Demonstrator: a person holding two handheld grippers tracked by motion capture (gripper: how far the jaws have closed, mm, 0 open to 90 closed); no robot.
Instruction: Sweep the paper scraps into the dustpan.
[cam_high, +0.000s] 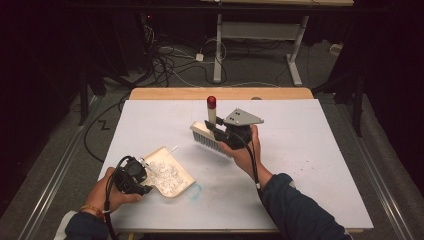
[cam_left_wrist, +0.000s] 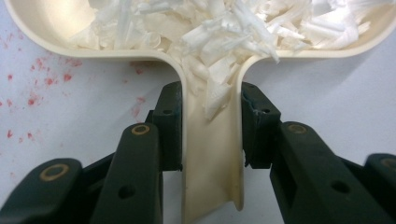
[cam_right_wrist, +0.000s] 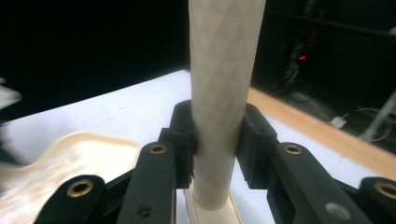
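On the white bench (cam_high: 300, 165), near its left front, lay the cream plastic dustpan (cam_high: 170, 175), smooth, with a rounded rim, heaped with white shredded scraps (cam_left_wrist: 224, 28). Your left tool (cam_left_wrist: 211, 122) was clenched on its channel-shaped handle (cam_left_wrist: 212, 172). Your right tool (cam_right_wrist: 217, 140) gripped the brush (cam_high: 209, 136) by its pale cylindrical, faintly diamond-patterned, red-capped stem, raised above mid-bench. Red specks (cam_left_wrist: 46, 79) marked the bench beside the pan. No writing was legible.

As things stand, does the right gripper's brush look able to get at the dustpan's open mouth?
Probably yes. The right gripper is shut on the brush handle, holding it off the white board beyond the dustpan. Bare board lies between them. The left gripper grips the opposite handle end.
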